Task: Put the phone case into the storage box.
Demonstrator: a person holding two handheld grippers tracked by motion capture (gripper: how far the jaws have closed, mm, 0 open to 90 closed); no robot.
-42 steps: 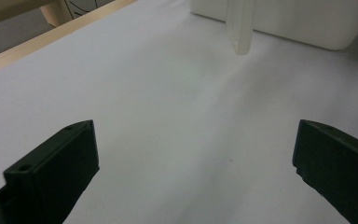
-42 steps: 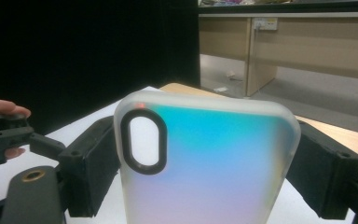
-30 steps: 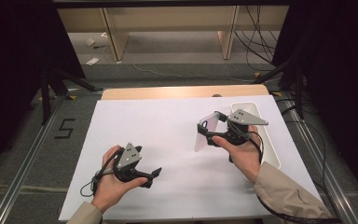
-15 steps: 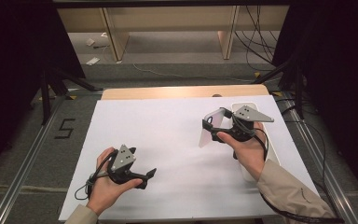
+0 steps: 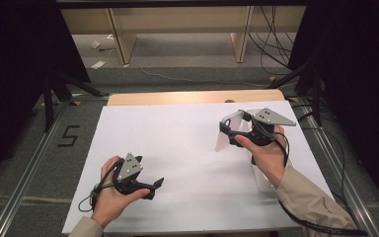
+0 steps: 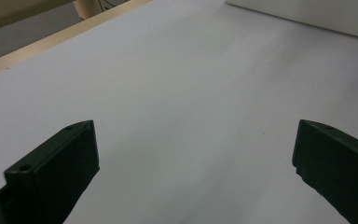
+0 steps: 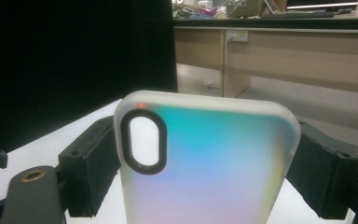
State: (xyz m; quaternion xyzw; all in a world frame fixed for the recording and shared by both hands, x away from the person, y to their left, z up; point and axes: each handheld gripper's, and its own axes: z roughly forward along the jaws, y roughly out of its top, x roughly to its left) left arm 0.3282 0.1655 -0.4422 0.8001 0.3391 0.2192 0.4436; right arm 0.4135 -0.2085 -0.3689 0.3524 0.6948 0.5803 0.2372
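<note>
The right gripper (image 7: 205,186) is clamping its fingers (image 7: 91,168) on both side edges of a translucent phone case (image 7: 205,163), holding it upright above the white counter (image 5: 177,143). The left gripper (image 5: 150,186) is resting low over the counter, its fingers (image 6: 56,172) spread wide with nothing between them.

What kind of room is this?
Probably a lab or workshop: a white-covered table stands on a floor marked with a taped number five, black cables trail behind it, and wooden workbenches stand beyond.
</note>
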